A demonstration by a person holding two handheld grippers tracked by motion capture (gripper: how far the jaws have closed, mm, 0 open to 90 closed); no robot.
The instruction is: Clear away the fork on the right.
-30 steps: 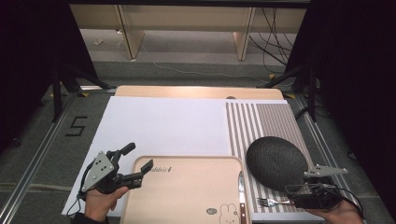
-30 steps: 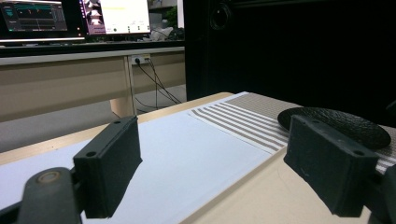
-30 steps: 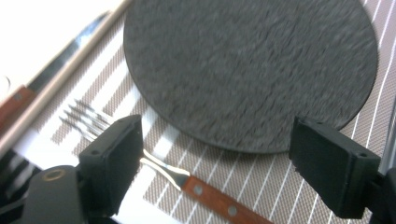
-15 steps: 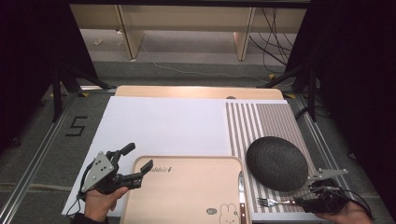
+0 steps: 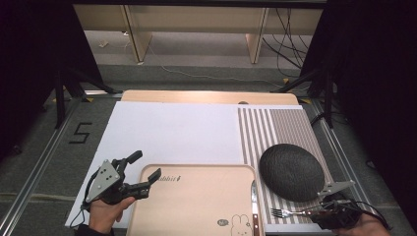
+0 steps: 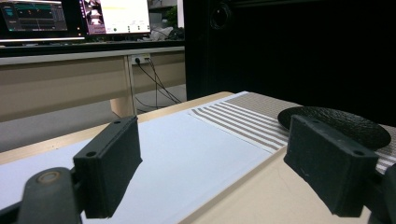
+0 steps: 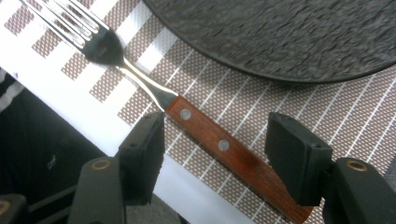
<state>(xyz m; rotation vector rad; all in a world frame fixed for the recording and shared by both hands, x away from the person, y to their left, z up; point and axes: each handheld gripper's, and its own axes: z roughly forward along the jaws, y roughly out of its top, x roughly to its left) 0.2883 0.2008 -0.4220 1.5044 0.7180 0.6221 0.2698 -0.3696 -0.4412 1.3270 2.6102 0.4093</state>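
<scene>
Wooden and brown, the handle of the silver fork with the riveted wooden handle [image 7: 219, 147] lies on the brown and white striped mat [image 5: 275, 129], just beside the near edge of the round black woven plate [image 5: 291, 171]. The right gripper [image 7: 212, 161] sits low over that handle. Its jaws stand on each side of the wood and have just been closing, but there is a gap on both sides, so the pads do not pinch the fork yet.

I think this is the grab step. Next the jaws need to come together the rest of the way and squeeze the handle near the two little metal dots, then lift it flat off the mat without bumping the black plate.

To the left of the black plate lies the pale wooden tray with a rabbit drawing [image 5: 196, 206]. The left gripper [image 5: 140, 173] hangs at the tray's left corner, jaws spread wide, nothing between them.

The near end of the fork handle is hidden behind the right gripper's jaw. A thin knife-like thing lies along the tray's right edge, too small to be sure. The tray's front is cut off in the high view.
</scene>
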